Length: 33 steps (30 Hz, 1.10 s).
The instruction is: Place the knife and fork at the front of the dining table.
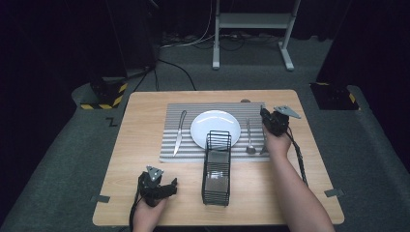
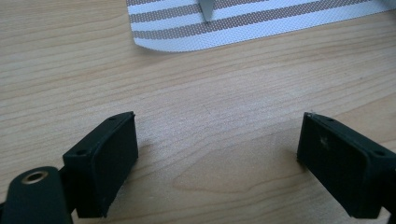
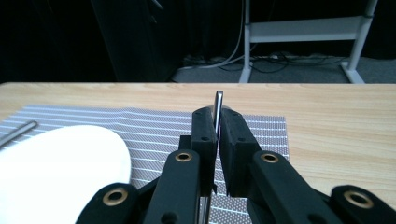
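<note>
The right gripper [image 1: 269, 126] hangs over the right strip of the striped placemat [image 1: 183, 145], its fingers [image 3: 204, 128] pinched shut on a thin metal utensil [image 3: 218, 106] whose flat handle end sticks up between them in the right gripper view; which utensil it is cannot be told there. Just left of it on the mat lies a spoon [image 1: 249, 137], then a round white plate [image 1: 215, 129] in the middle, and a table knife [image 1: 179, 133] on the mat's left strip, each apart from its neighbour. A black wire caddy [image 1: 216, 166] stands in front of the plate, its far end overlapping the mat's near edge and the plate's rim in the high view. The left gripper [image 1: 167, 188] rests low near the front left of the worktop [image 1: 140, 159], its fingers [image 2: 109, 158] spread wide with bare wood between them and the mat's rounded corner well ahead. Open wood runs along the left side, the right side and the front right corner, leaving room on both flanks. The worktop is pale wood grain with rounded corners; the mat is woven, grey and white banded. Around it lies grey carpet, with a white frame stand [image 1: 251, 29] and loose cables behind, and yellow-black striped blocks [image 1: 109, 94] by the back left corner, in a dark room.
</note>
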Motion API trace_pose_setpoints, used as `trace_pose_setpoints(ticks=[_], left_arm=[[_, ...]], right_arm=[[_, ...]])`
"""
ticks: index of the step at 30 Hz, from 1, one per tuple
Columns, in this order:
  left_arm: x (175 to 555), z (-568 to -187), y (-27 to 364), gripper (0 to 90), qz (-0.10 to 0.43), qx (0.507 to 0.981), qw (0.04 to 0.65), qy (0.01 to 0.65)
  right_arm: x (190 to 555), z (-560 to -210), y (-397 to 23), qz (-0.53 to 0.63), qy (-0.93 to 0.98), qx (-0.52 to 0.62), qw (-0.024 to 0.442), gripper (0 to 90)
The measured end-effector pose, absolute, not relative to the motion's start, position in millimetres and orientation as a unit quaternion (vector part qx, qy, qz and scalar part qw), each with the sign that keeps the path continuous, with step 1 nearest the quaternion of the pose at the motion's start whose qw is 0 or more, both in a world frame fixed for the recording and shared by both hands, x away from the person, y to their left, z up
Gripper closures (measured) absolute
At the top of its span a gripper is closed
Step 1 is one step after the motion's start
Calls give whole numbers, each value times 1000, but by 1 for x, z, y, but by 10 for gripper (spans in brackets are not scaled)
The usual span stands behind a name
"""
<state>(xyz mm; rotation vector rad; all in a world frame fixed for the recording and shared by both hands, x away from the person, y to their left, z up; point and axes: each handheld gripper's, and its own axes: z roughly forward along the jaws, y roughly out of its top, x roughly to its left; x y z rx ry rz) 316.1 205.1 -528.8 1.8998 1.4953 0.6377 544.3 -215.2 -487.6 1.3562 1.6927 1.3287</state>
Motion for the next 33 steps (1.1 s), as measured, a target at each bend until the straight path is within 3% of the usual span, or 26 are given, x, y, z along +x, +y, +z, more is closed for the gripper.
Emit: trace_pose_setpoints(ticks=[15, 18, 33], left_arm=[[316, -529, 206, 121, 241, 720, 316, 568], [316, -529, 206, 121, 241, 721, 317, 568], [316, -529, 205, 120, 241, 722, 316, 566]], right_arm=[[553, -505, -215, 470, 649, 530, 278, 839], [552, -503, -215, 469, 651, 524, 288, 762], [533, -487, -221, 475, 653, 507, 301, 714]])
